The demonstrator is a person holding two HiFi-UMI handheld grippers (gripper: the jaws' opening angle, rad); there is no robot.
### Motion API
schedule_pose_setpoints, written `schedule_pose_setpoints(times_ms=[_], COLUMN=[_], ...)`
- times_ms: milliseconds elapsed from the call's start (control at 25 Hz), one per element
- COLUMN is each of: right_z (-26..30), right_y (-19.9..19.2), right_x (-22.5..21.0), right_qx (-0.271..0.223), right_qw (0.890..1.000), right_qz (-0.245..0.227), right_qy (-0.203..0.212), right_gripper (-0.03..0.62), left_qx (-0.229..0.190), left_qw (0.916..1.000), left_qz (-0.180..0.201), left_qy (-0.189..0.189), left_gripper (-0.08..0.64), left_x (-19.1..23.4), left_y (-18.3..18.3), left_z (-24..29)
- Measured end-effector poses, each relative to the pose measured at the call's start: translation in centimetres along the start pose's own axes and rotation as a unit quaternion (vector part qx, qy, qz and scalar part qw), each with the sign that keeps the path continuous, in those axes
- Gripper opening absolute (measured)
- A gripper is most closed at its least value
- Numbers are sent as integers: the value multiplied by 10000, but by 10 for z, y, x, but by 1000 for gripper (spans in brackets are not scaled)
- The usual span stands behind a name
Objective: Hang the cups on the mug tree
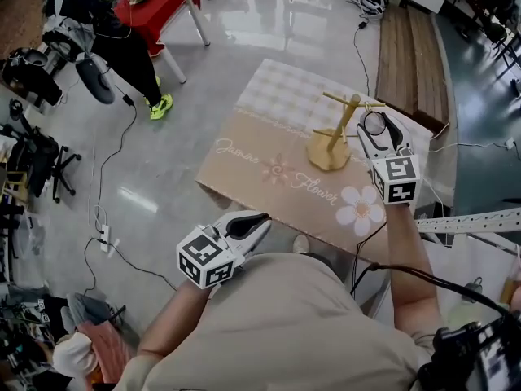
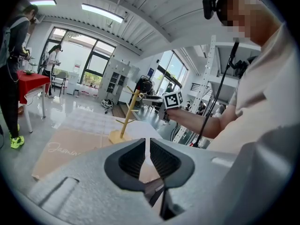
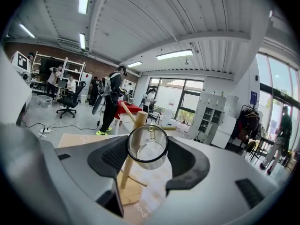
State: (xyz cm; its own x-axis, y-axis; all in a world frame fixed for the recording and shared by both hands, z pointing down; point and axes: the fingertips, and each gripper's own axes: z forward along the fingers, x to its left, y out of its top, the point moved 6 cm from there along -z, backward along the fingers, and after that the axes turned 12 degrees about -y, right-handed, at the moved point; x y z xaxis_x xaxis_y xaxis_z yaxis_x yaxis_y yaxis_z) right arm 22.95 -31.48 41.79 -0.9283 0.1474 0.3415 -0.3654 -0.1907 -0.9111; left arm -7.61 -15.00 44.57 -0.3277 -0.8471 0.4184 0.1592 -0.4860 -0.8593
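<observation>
A wooden mug tree [image 1: 335,135] stands on the patterned table [image 1: 269,137], its round base near the flower print. My right gripper [image 1: 375,129] is shut on a clear glass cup [image 1: 374,124], held just right of the tree's top pegs. In the right gripper view the glass cup [image 3: 148,146] lies on its side between the jaws, mouth toward the camera, with the tree's post [image 3: 133,139] right behind it. My left gripper [image 1: 254,225] hovers off the table's near edge, shut and holding nothing; its jaws almost touch in the left gripper view [image 2: 148,156], which shows the tree [image 2: 125,118] farther off.
A red table [image 1: 163,5] and a standing person [image 1: 106,35] are at the far left. Cables [image 1: 102,218] run over the grey floor. A wooden bench [image 1: 415,63] lies behind the table, and a metal rack [image 1: 472,221] stands to my right.
</observation>
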Motion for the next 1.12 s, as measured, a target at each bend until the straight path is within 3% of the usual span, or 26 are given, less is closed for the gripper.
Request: schedule_pose_setpoints(times_ms=[680, 1120], right_z=[10, -11], right_y=[-12, -13], right_x=[15, 27], right_qx=[63, 157], right_qw=[9997, 9997], right_qz=[227, 159], right_qy=[50, -22], right_gripper=[273, 273], left_qx=[-34, -46], left_qw=[9999, 9999], left_qz=[-57, 34], left_qy=[113, -98], left_gripper=[37, 37], left_x=[2, 1], left_y=[-13, -15], left_z=[-36, -48])
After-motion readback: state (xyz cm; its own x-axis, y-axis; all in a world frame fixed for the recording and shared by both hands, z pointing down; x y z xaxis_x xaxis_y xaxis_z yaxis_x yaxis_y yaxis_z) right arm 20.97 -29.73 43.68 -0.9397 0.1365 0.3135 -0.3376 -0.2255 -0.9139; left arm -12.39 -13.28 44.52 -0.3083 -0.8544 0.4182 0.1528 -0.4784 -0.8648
